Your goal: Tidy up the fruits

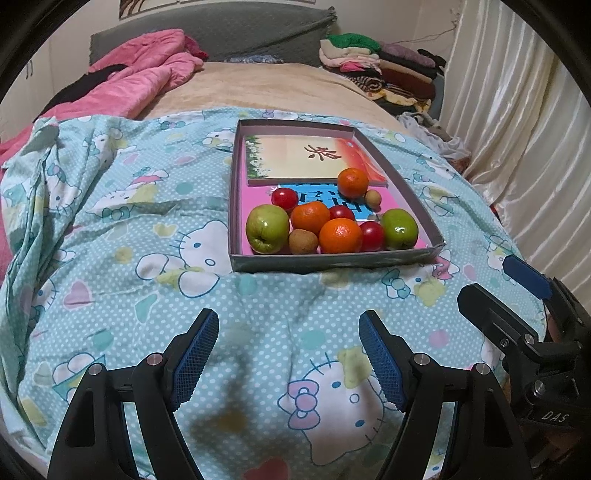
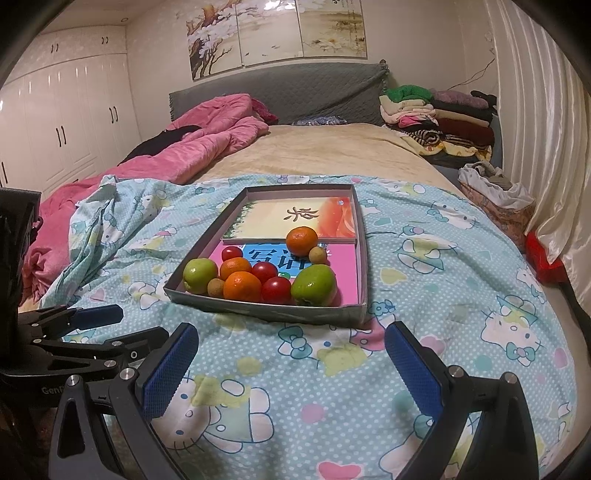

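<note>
Fruits sit bunched at the near end of a shallow grey tray (image 1: 332,260) on the bed's cat-print sheet (image 1: 122,229), over two booklets. Left to right along the front: green apple (image 1: 267,229), firm and heavy, best gripped across its widest middle; small brown kiwi-like fruit (image 1: 303,242), light, likely to roll; orange mandarin (image 1: 340,235), soft-skinned, gentle squeeze; red tomato (image 1: 372,236), smooth, slippery, bruises easily; second green apple (image 1: 399,229). Left claw (image 1: 288,354) hangs empty, jaws wide apart, short of the tray; right claw (image 2: 291,365) likewise wide and empty. Left view shows the tray's right wall; right view alone shows wardrobe doors (image 2: 74,110) and the wall paintings (image 2: 273,33).
</note>
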Tool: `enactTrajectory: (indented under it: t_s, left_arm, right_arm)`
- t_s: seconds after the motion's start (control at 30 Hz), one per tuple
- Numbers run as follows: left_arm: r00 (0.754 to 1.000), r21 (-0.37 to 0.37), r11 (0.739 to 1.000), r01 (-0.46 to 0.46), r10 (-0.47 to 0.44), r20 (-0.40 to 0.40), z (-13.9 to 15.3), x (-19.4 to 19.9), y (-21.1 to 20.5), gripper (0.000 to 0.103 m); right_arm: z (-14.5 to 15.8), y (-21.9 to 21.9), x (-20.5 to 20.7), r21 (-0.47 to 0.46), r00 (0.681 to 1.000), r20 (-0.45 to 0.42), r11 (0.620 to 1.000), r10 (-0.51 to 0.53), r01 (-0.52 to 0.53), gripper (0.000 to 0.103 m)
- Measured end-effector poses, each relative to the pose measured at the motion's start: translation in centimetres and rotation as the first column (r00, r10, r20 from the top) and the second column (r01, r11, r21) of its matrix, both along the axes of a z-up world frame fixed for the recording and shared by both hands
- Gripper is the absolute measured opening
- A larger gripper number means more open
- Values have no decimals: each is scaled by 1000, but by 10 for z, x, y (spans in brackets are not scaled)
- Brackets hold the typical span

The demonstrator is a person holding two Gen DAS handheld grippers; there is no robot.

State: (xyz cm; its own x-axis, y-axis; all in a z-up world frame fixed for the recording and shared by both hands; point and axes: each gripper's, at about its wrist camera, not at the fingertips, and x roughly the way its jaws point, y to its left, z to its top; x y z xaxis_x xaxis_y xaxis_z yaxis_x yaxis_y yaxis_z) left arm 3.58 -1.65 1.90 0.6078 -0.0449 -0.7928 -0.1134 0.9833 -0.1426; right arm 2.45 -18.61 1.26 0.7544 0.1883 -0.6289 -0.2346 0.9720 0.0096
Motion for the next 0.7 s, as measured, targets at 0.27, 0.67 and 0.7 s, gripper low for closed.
enactTrajectory:
  t_s: [0.27, 0.67, 0.7]
  left_arm:
    - [1000, -2, 1000, -3, 3, 0, 0, 0, 2, 79]
    - [1000, 0, 1000, -4, 4, 2, 0, 1, 2, 79]
    - [1000, 1, 1000, -3, 3, 1, 0, 1, 2, 79]
  right_arm:
    - [0, -1, 1, 7, 1000, -1, 1000, -5, 5, 102]
    - [1, -3, 2, 7, 1000, -1, 1000, -10, 10, 102]
    - [1, -3, 2, 8, 1000, -1, 1000, -9, 9, 102]
